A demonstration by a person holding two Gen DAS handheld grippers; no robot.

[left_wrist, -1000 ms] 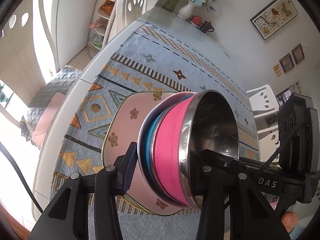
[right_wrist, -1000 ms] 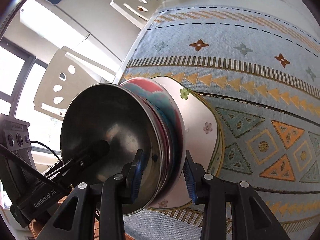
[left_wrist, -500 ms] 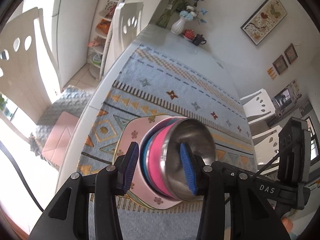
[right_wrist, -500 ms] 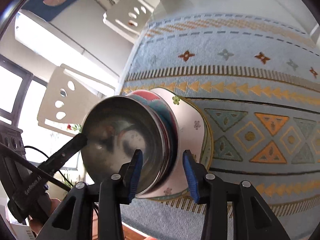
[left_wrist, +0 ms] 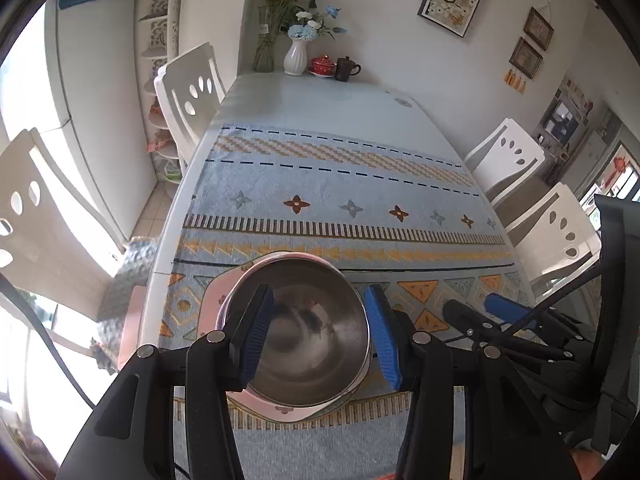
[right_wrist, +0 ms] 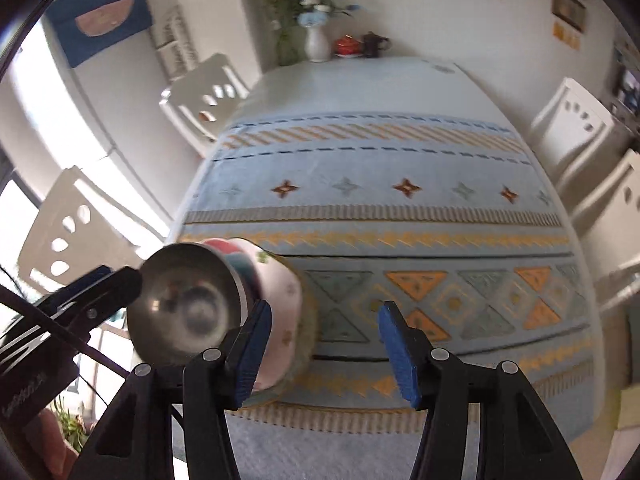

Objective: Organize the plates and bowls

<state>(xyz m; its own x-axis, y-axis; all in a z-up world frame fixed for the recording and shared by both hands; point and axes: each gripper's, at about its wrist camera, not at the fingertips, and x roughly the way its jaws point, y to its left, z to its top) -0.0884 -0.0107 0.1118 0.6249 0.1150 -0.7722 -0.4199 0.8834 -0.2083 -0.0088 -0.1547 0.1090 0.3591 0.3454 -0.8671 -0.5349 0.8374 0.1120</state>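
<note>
A steel bowl point(left_wrist: 300, 332) tops a stack of bowls on a pink flowered plate point(left_wrist: 212, 300), near the table's front left edge. My left gripper point(left_wrist: 320, 336) hovers above the stack. Its blue pads frame the bowl without touching it, and its jaws are opening. In the right wrist view the steel bowl point(right_wrist: 188, 308), coloured bowls point(right_wrist: 236, 256) and plate point(right_wrist: 286, 320) lie left of my right gripper point(right_wrist: 326, 354). Its jaws are opening too, with only cloth between them. Each gripper shows in the other's view, the left gripper point(right_wrist: 100, 292) and the right gripper point(left_wrist: 500, 312).
A patterned blue cloth point(left_wrist: 340, 200) covers most of the table. At the far end stand a white vase point(left_wrist: 296, 54) with flowers, a red pot point(left_wrist: 322, 65) and a dark mug point(left_wrist: 346, 69). White chairs point(left_wrist: 192, 88) point(left_wrist: 508, 160) line both sides.
Both grippers let go of the stack, rose away from it and widened their jaws. The stack stays on the table, and the views have levelled out.
</note>
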